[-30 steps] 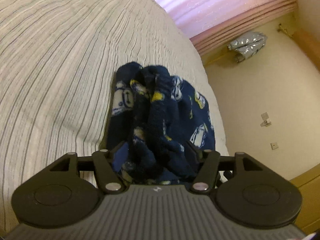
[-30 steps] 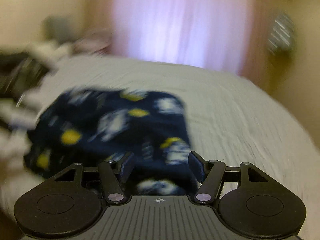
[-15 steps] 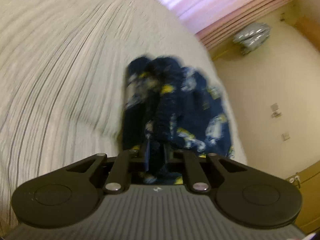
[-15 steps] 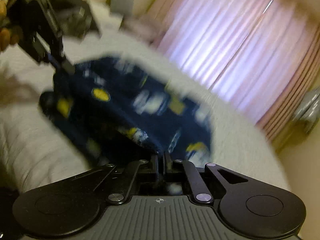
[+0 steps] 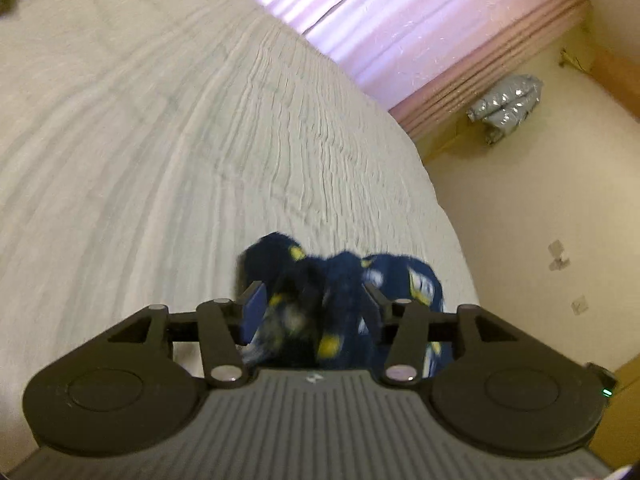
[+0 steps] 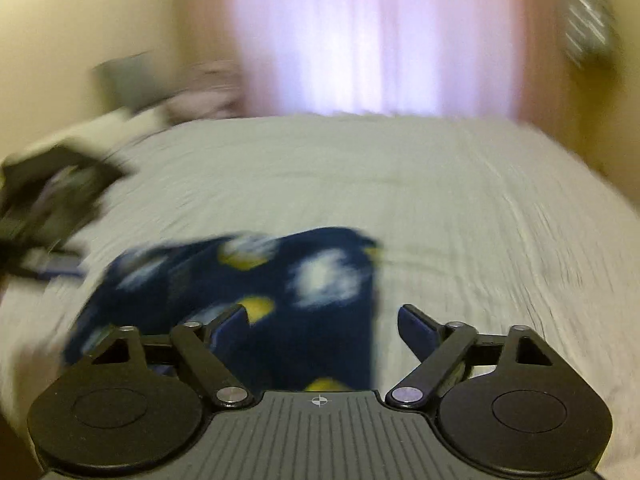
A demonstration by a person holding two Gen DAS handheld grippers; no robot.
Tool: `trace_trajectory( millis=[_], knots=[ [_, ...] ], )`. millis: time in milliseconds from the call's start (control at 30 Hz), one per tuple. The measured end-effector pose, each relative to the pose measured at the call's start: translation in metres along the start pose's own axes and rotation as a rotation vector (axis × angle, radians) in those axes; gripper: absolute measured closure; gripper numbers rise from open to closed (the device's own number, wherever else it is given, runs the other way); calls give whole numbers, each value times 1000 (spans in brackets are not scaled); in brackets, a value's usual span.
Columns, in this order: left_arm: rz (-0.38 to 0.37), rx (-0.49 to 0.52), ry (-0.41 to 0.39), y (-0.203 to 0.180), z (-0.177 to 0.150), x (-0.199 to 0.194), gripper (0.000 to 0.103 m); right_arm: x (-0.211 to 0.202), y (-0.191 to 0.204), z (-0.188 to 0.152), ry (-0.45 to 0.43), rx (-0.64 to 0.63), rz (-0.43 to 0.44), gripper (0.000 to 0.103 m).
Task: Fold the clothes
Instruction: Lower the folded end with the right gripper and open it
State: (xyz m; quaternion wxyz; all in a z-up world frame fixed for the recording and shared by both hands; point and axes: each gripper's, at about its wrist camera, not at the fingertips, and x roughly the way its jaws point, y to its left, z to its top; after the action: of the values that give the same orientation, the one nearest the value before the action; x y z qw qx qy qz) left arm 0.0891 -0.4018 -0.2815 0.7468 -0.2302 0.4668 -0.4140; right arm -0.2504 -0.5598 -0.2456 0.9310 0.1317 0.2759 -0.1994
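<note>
A navy fleece garment (image 5: 344, 280) with yellow and white prints lies bunched near the right edge of the striped white bed (image 5: 160, 140). My left gripper (image 5: 314, 304) straddles its near end. Its jaws are opening, with cloth between them but the blue left pad (image 5: 252, 312) bare. In the right wrist view the garment (image 6: 280, 280) lies flat and blurred on the bed (image 6: 440, 200). My right gripper (image 6: 320, 320) hangs over its near right corner. Those jaws are also opening, wide apart, and press on nothing. The left gripper (image 6: 52, 208) shows as a dark blur at far left.
Pink curtains (image 5: 380, 20) hang behind the bed. A silver foil object (image 5: 504, 104) hangs on the cream wall, with wall sockets (image 5: 560, 256) lower down. Wooden furniture (image 5: 624, 400) stands at the right. Blurred pillows (image 6: 200, 92) lie at the bed's back left.
Both grippers were pinched shut on the garment half a second ago and now stand open. The garment has dropped back onto the bed, and both grippers have pulled back toward its near end.
</note>
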Motion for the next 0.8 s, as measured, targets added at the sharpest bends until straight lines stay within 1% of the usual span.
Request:
trace_trajectory(
  millis=[33,67,133,167,200,233,267,300,333,400,467,500,567,633,667,700,733,800],
  knots=[
    [-15,-19,14,1,4,11,57,15,-13,10,15,69,-13,37],
    [-23,-37,28,1,7,20,57,31,-27,18,27,148,-2,41],
    [-20,-63,54,2,11,37,58,56,-42,27,54,249,30,41],
    [-18,-69,61,4,11,43,59,65,-45,30,60,279,42,41],
    [-19,-75,64,7,10,47,66,74,-47,32,66,309,54,42],
    [-19,-82,68,10,10,51,80,82,-50,34,71,338,65,42],
    [-22,-82,63,12,10,53,89,91,-52,36,77,367,77,42],
    [-23,-72,41,13,9,50,93,100,-54,38,82,396,89,42],
    [-19,-55,9,14,7,45,95,105,-55,39,85,413,100,42],
    [-7,-27,-53,15,4,34,96,112,-52,42,82,421,94,42],
    [20,-20,-94,22,-4,25,96,118,-51,43,74,413,95,42],
    [40,-30,-94,27,-7,26,96,123,-50,43,71,407,98,42],
    [83,-38,-68,38,-11,38,95,135,-42,40,83,381,79,42],
    [108,-35,-36,43,-10,53,92,139,-31,33,101,330,27,41],
    [114,-32,-28,43,-8,57,92,146,-27,29,117,311,-6,41],
    [116,-18,-28,38,-5,56,90,145,-26,27,113,307,-16,41],
    [124,7,-33,33,-2,53,85,144,-26,25,107,304,-25,41],
    [145,56,-56,19,2,42,83,127,-28,25,65,307,-31,41]
  ],
)
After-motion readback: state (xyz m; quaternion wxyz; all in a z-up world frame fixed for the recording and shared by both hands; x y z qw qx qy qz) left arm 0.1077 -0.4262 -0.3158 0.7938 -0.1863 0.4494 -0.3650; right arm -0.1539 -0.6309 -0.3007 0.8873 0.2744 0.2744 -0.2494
